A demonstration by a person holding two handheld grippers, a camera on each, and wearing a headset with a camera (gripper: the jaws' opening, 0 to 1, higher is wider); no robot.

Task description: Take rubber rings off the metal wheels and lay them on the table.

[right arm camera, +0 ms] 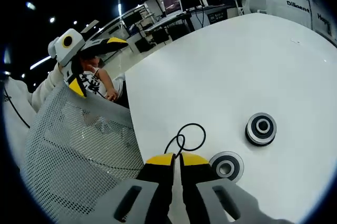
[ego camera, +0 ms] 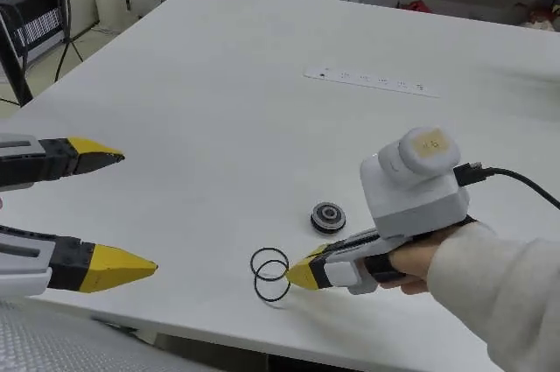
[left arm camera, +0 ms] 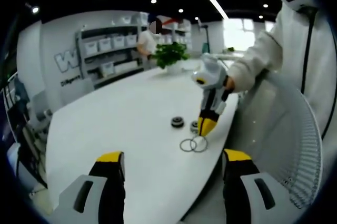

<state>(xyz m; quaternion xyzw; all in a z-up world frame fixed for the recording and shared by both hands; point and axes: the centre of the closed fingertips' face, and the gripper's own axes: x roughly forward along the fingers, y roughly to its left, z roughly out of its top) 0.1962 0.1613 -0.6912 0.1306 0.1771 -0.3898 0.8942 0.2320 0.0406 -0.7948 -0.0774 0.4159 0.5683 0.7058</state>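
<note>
Head view: right tool (ego camera: 293,276) closed beside two rubber rings (ego camera: 270,272) on table (ego camera: 262,83)

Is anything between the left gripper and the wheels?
Yes: two rubber rings lie on the table before the wheels, and the right gripper has its shut fingers at them.

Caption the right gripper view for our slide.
Shut right gripper beside rubber rings, two metal wheels on white table.
</note>
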